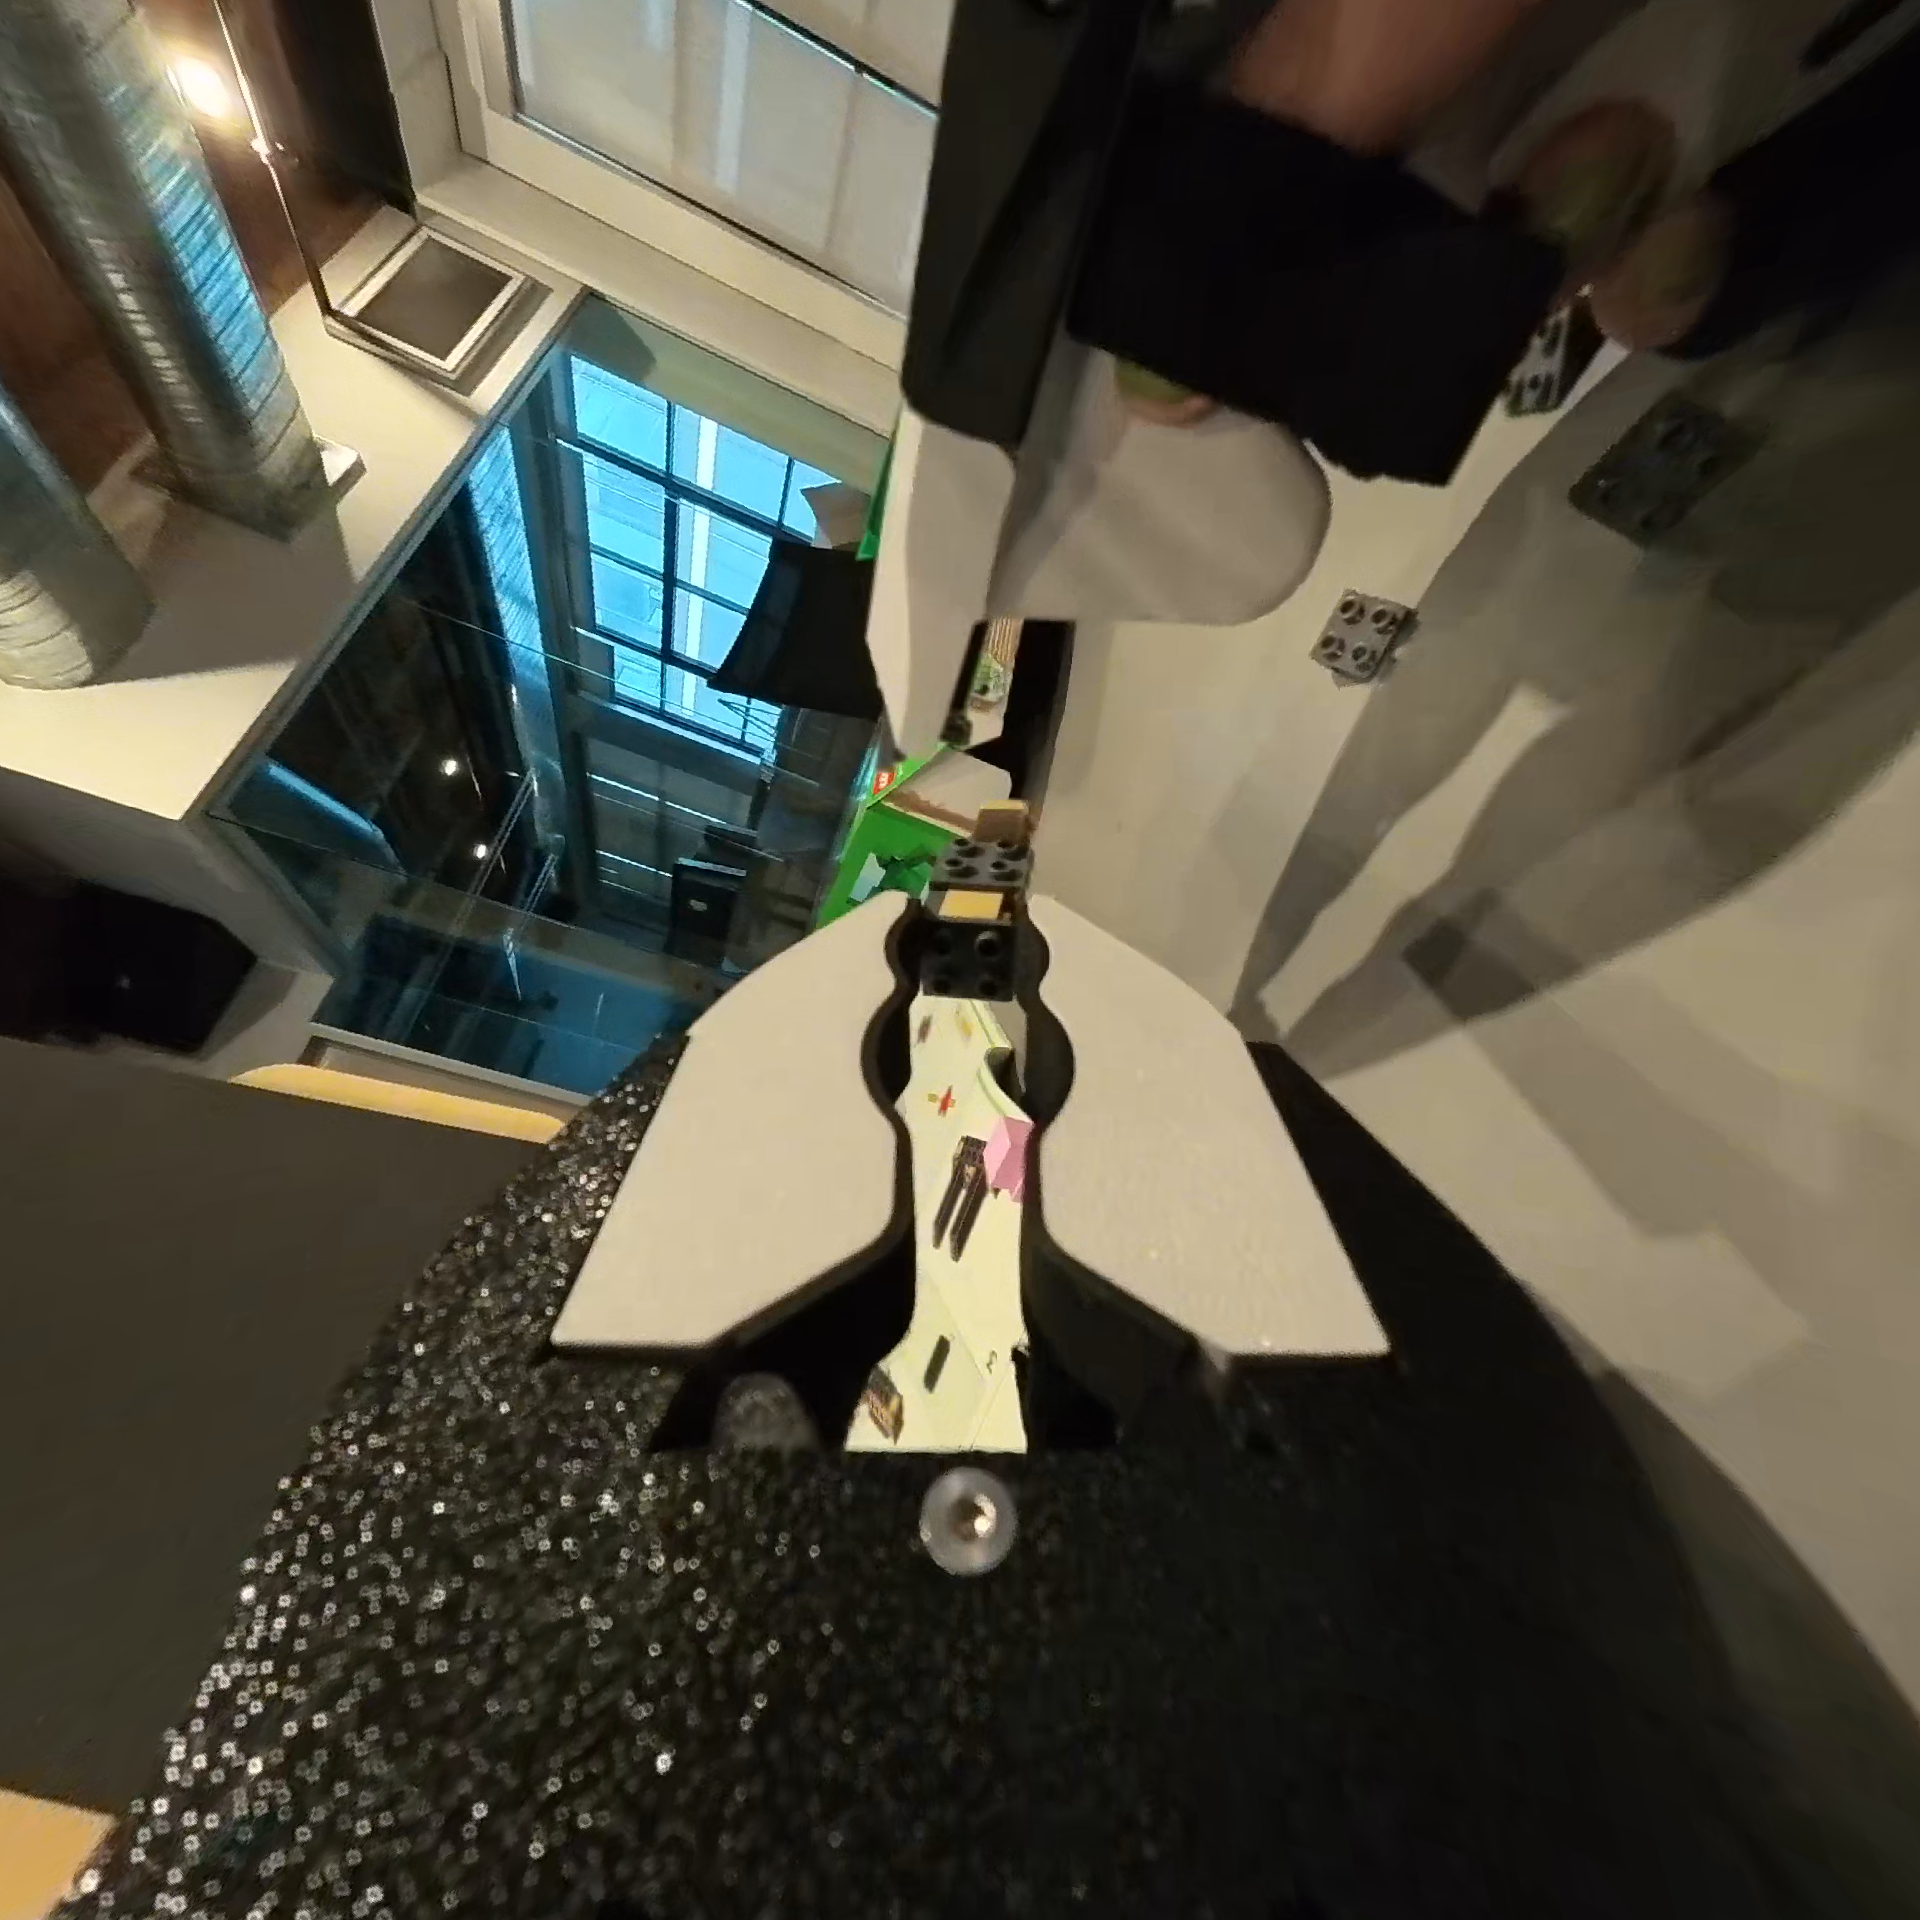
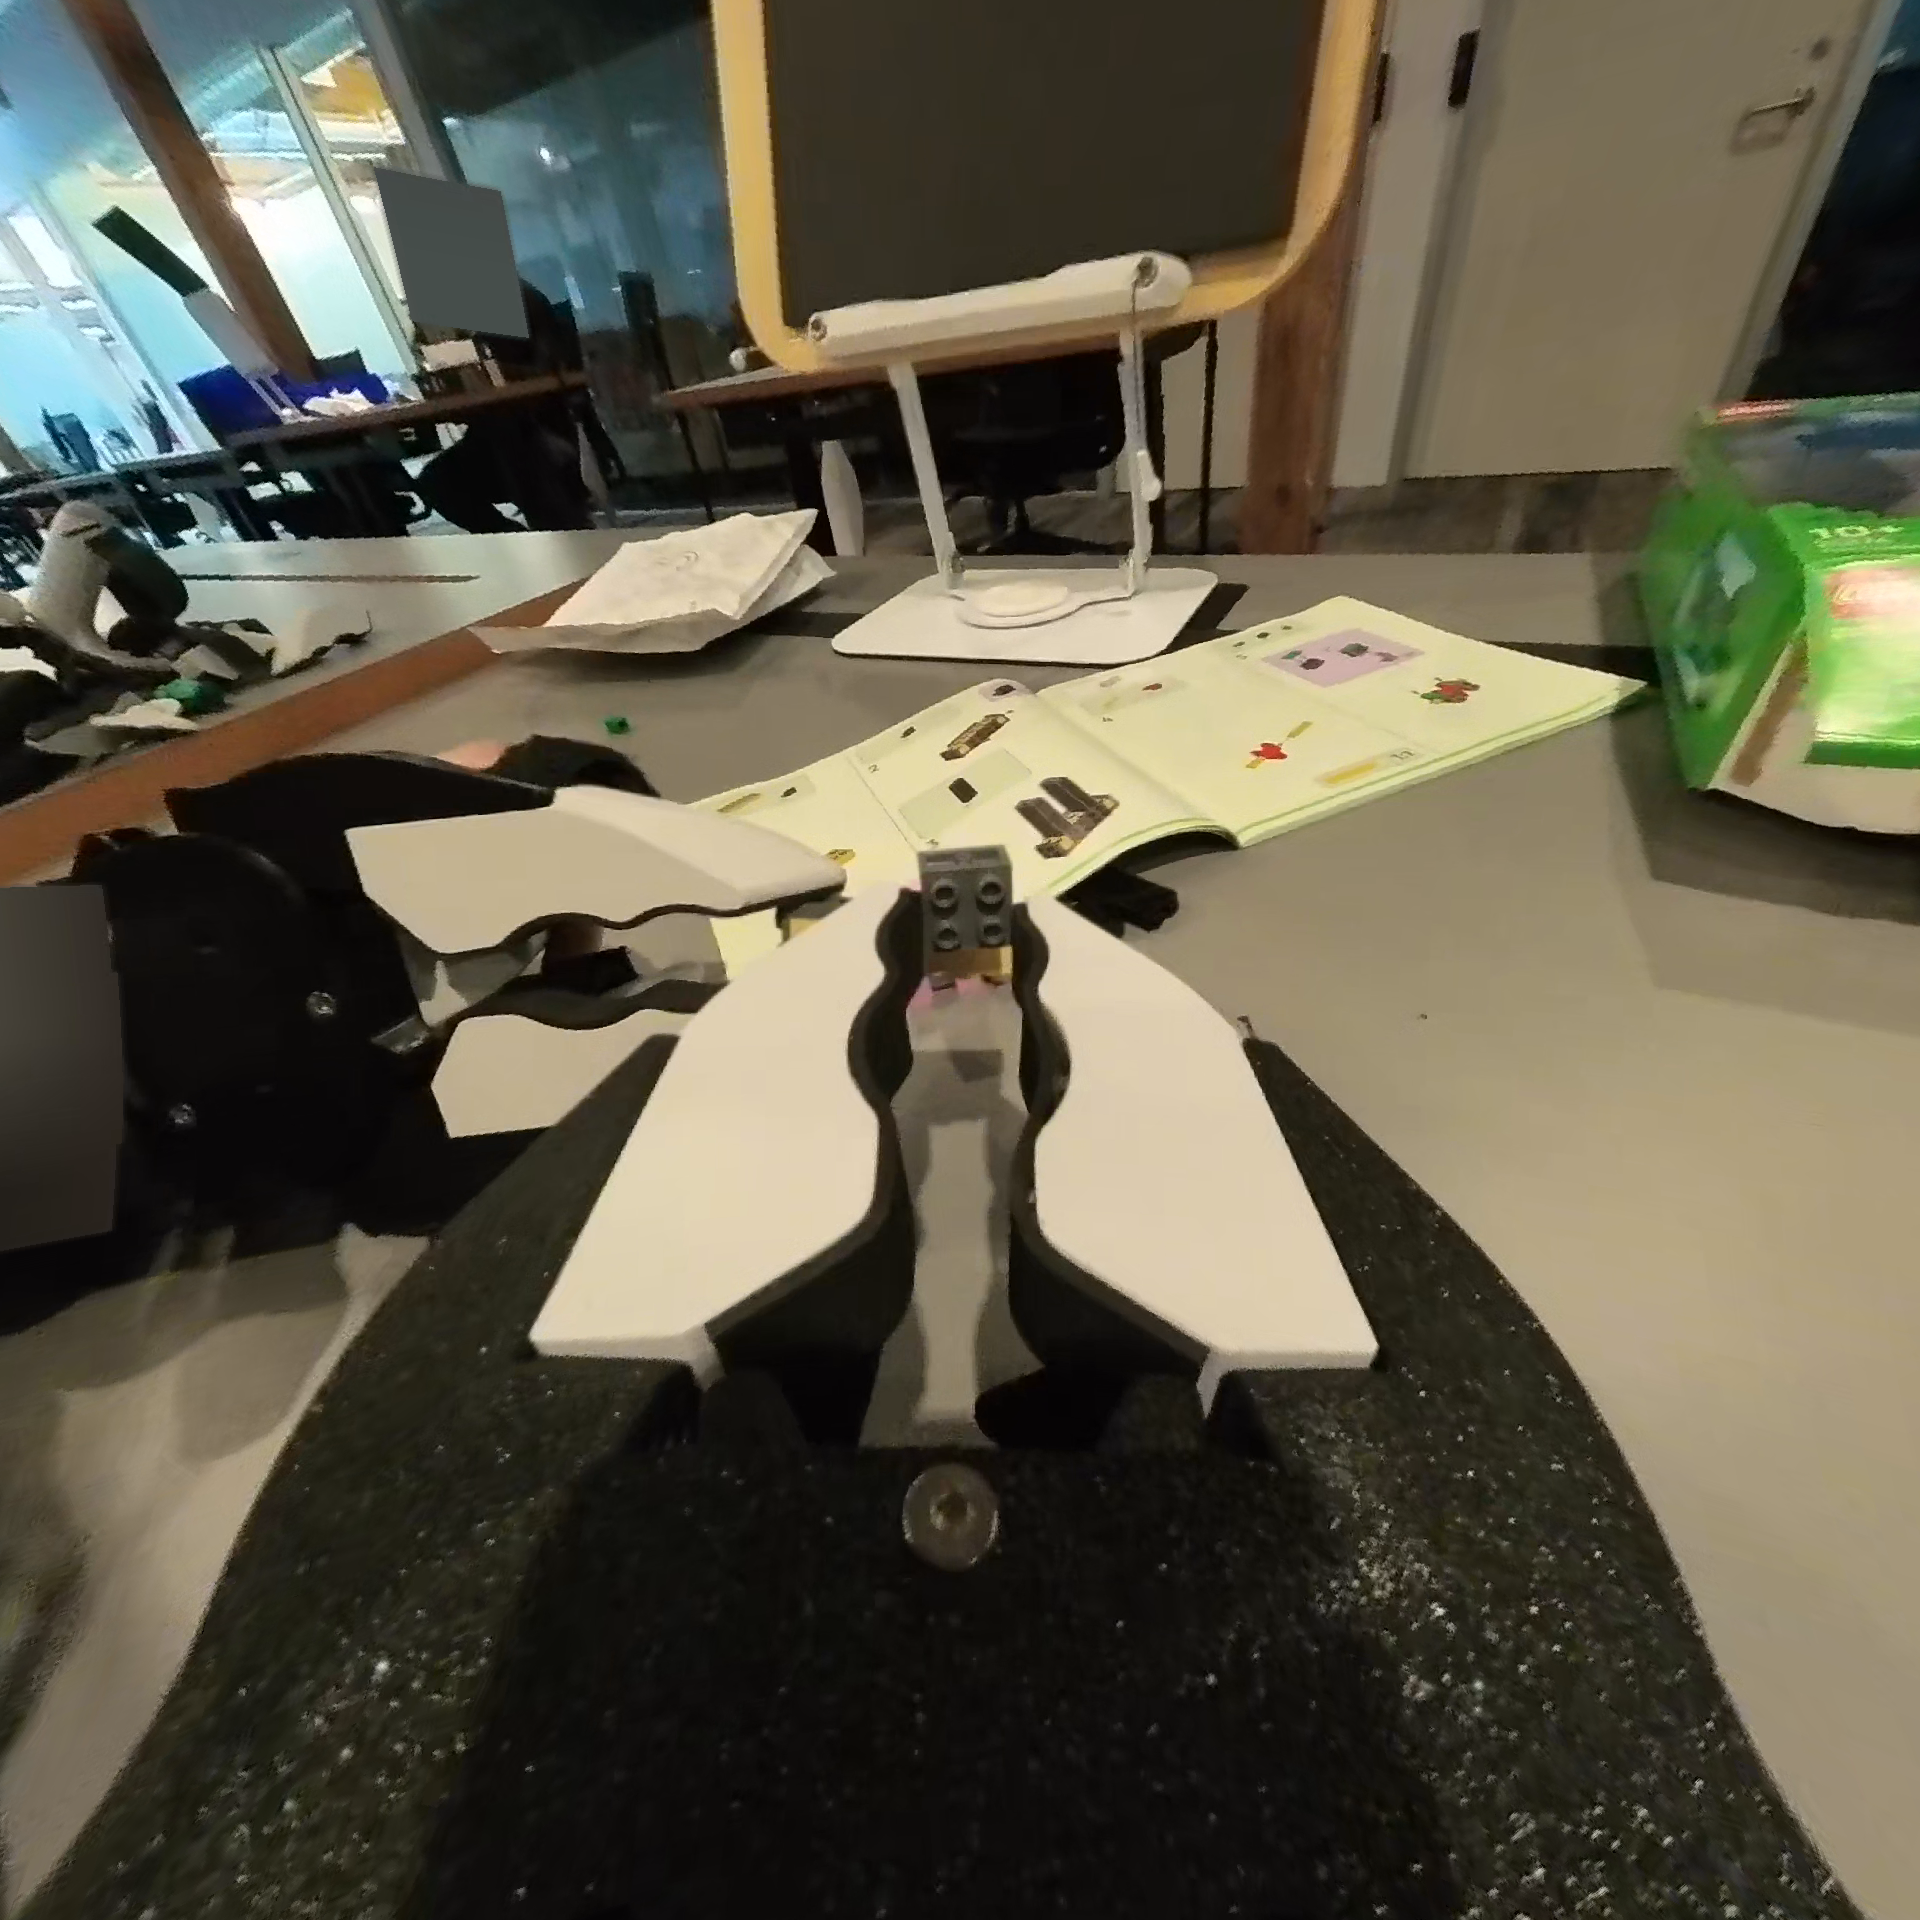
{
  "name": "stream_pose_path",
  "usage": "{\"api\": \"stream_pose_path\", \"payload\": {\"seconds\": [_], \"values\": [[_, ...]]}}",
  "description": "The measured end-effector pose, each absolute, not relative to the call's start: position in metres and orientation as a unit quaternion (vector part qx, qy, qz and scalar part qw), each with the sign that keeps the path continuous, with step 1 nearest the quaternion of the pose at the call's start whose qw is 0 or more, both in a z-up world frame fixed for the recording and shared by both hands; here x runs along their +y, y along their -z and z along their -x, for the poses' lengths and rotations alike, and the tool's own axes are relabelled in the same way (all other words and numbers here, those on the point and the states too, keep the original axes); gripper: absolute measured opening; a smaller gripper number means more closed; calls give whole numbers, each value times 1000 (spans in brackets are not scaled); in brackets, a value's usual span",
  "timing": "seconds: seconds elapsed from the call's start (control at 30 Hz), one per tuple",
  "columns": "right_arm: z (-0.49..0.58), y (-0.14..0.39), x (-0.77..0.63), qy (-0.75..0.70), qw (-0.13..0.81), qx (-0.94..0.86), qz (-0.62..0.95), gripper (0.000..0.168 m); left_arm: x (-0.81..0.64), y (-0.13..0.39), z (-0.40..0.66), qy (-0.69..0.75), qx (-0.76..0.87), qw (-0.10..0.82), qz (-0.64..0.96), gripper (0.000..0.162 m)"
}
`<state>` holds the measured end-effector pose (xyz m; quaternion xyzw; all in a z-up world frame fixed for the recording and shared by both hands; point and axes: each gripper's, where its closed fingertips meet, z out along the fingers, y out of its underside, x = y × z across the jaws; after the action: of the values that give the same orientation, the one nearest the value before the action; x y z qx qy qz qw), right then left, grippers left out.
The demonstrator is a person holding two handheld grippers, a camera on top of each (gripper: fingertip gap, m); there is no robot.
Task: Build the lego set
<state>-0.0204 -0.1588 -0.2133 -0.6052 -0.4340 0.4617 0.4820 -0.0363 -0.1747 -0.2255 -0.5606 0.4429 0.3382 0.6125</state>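
My left gripper (image 1: 968, 961) is shut on a small black lego assembly (image 1: 982, 868) with a tan plate in its middle, held in the air and turned sideways. My right gripper (image 2: 966, 951) is shut on a dark grey studded brick (image 2: 966, 894) with tan and pink parts beneath it, held above the grey table (image 2: 1455, 1039). The left gripper also shows in the right wrist view (image 2: 582, 914), close on the left. The right gripper shows blurred in the left wrist view (image 1: 1143, 499), held by a hand.
An open instruction booklet (image 2: 1195, 727) lies ahead on the table, with a green lego box (image 2: 1787, 623) at the right. A white stand (image 2: 1029, 613) and a paper bag (image 2: 686, 592) are behind. Loose grey plates (image 1: 1363, 634) lie on the table. Small black parts (image 2: 1132, 899) sit by the booklet. Less than 4 cm separates the two grippers' tips.
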Motion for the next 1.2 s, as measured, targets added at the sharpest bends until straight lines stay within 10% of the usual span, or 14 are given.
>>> {"api": "stream_pose_path", "payload": {"seconds": [1.2], "values": [[27, 234, -158, -423, 448, -440, 653, 16, -174, 231, 36, -348, 454, 596, 564, 16]]}}
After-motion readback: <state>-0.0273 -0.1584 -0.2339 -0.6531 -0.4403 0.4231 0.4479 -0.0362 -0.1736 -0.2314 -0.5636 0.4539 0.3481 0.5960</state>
